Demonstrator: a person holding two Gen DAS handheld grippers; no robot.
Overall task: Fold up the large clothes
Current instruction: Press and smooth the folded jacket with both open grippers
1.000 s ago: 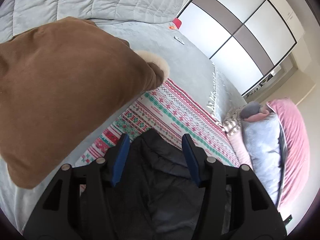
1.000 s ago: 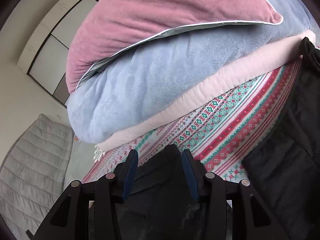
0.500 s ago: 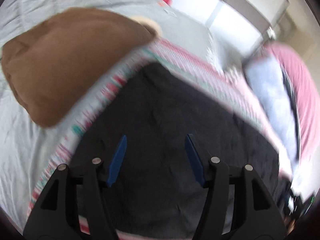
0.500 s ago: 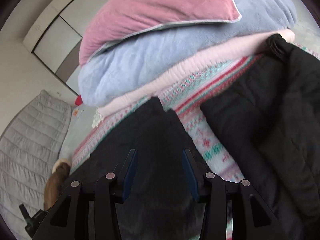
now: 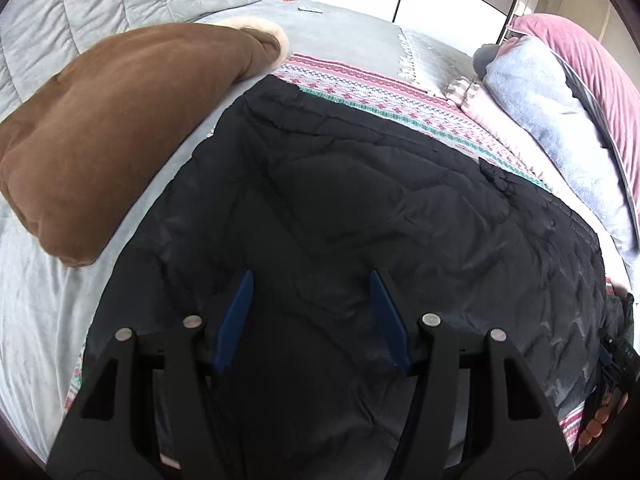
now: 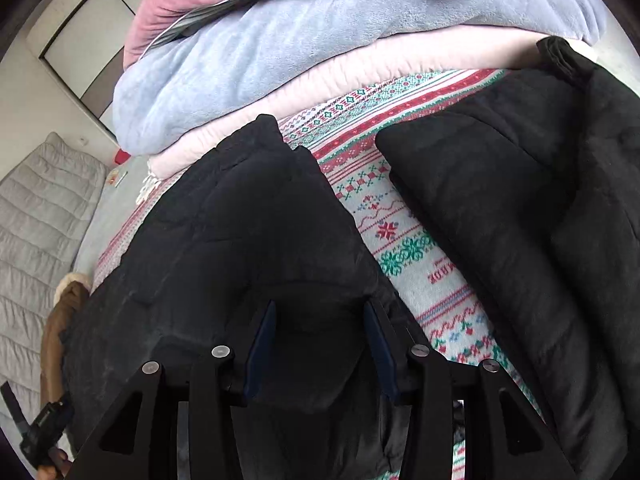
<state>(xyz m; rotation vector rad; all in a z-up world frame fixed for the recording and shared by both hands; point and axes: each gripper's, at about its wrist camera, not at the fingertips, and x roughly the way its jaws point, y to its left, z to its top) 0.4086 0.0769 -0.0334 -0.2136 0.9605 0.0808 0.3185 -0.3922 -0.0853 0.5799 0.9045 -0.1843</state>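
jacket: black quilted jacket lies spread on the patterned blanket on the bed, one flap folded at the right.
left gripper: fingers have just been opening; they stand apart over the jacket, pads clear of the fabric.
right gripper: fingers clenched on a bunched fold of the jacket.
beside: brown garment at the jacket's left; stacked pillows beyond.
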